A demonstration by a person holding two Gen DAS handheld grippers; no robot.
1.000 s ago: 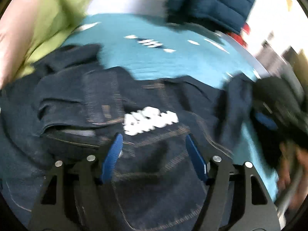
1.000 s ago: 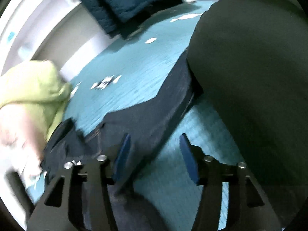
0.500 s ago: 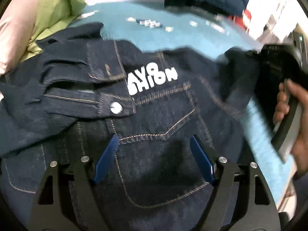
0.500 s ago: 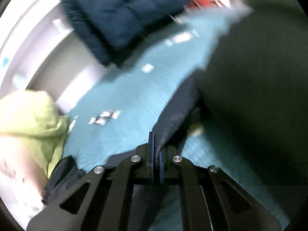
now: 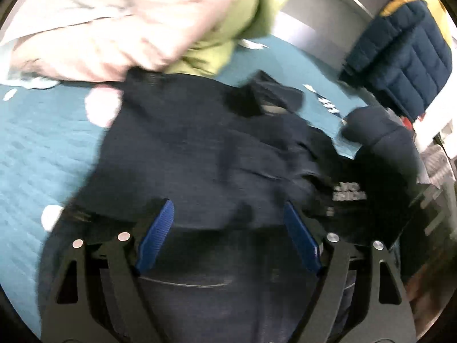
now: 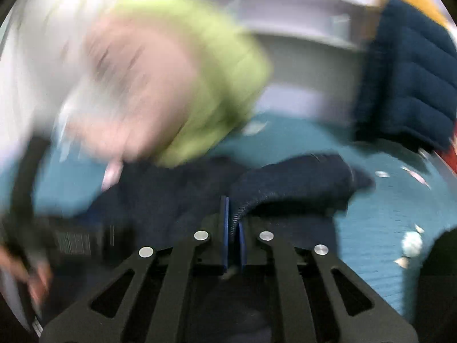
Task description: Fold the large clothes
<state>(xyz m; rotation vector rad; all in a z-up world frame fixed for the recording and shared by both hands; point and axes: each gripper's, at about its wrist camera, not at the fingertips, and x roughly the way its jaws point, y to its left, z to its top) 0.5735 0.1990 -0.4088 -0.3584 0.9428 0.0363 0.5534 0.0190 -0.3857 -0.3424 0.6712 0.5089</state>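
A dark denim garment [image 5: 200,154] lies crumpled on the teal bed cover [image 5: 42,143], its white lettering [image 5: 349,195] off to the right. My left gripper [image 5: 228,203] hovers over the denim with its blue pads wide open and nothing pinched. In the right wrist view, my right gripper [image 6: 232,208] has a folded edge of the denim [image 6: 300,177] between its pads. Its jaws are opening slightly, with the cloth still pressed between them. The held fold arches up to the right of the fingers. Both views are blurred by motion.
A heap of pink clothing [image 5: 100,28] and green clothing [image 5: 251,8] lies at the back left of the bed. A navy quilted jacket [image 5: 405,57] hangs at the back right, also the navy jacket [image 6: 408,71]. A hand on the other black gripper [image 6: 80,240] shows low left.
The right gripper shut on the denim edge and swept it across the bed towards the pink and green heap. The left gripper slid over the garment, still open; the lettering shifted right.
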